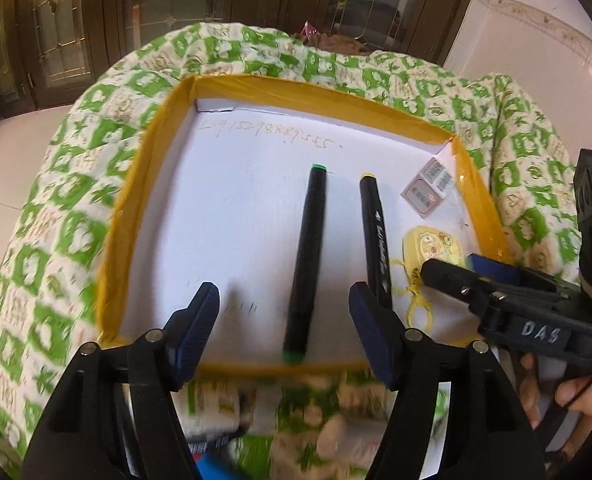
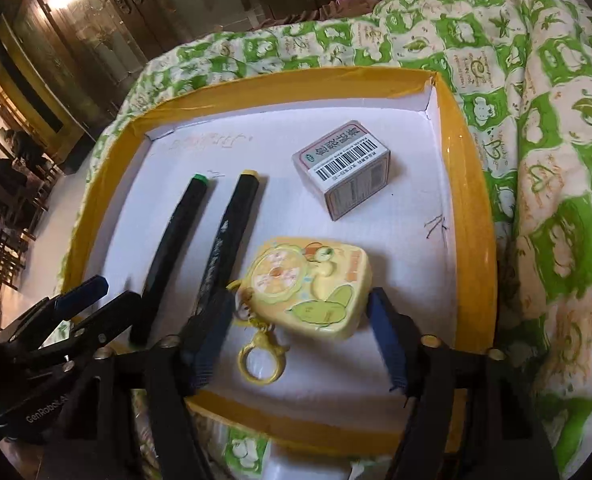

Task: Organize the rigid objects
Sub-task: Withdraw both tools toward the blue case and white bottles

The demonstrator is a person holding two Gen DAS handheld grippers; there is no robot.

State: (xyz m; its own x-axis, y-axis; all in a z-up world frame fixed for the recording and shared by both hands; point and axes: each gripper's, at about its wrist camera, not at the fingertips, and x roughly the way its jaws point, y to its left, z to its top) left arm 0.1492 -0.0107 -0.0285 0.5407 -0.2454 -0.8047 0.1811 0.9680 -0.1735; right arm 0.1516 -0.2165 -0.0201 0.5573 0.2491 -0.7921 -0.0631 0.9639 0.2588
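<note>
Both grippers empty & spread wide over the yellow-rimmed tray (image 2: 472,216), which sits on a green-patterned quilt (image 2: 556,128). Right gripper (image 2: 300,332) straddles the yellow cartoon keychain case (image 2: 312,288); neither pad looks to be touching it yet. Left gripper (image 1: 283,320) hangs over the near end of the green-capped marker (image 1: 306,264), fingers either side but apart from it.

Yellow-capped marker (image 2: 225,248) lies just beside the green one, roughly parallel. Small barcoded box (image 2: 346,168) sits toward the tray's far right corner.

Risks, as I judge them:
- case has a rounded glossy shell, so a squeeze on the curved edges could pop it out
- its clasp ring (image 2: 261,364) trails toward the camera and may drag or snag on the tray rim during a lift
- right gripper's left pad (image 2: 211,332) sits right by the yellow-capped marker; closing could nudge it into the other marker
- tray on soft quilt, pressing down may tilt it & roll the markers
- the two tools are close together, could bump
</note>
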